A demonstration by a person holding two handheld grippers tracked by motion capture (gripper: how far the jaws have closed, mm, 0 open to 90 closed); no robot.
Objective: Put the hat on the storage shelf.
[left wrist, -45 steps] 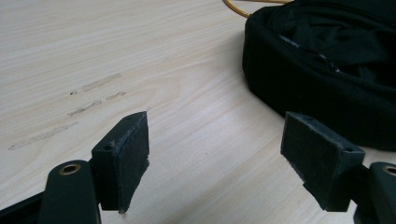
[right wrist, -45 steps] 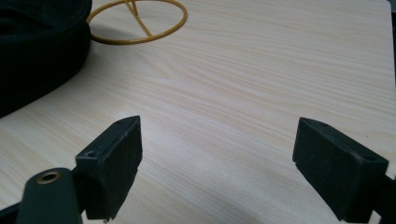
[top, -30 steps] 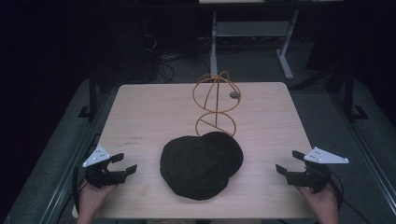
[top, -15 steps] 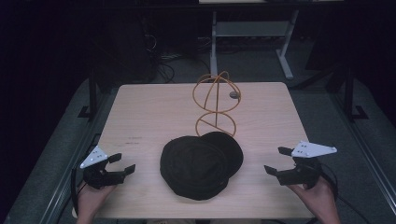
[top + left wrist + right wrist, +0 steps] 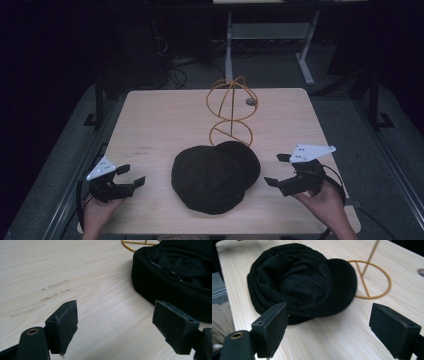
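A: Start at the left; what does the left gripper (image 5: 129, 176) do?

B: It sits low over the near-left part of the wooden table (image 5: 160, 120), held by a hand at the table's near edge; its jaws stand wide apart with nothing between them, and they point rightward at the black cap (image 5: 212, 175); in the left gripper view the cap's side wall is near the right jaw but apart from it.

A: And the cap itself?

B: It lies at the middle of the table toward the near edge, opening upward so the dark lining shows; its long axis runs from near-left to far-right, with the brim (image 5: 245, 157) pointing to the far right, toward the wire stand (image 5: 231, 112); the brim's edge lies just beside the stand's ring base (image 5: 372, 278), and whether they touch I cannot tell.

A: Anything hard to read?

B: The cap's inside is black on black, so its folds and any label are lost; in the left gripper view the frame's right and top edges cut it off; the room beyond the table is too dark to make out.

A: The right side?

B: The right gripper (image 5: 277, 170) hovers right of the cap, jaws spread wide and empty, aimed left at it; clear of the fabric.
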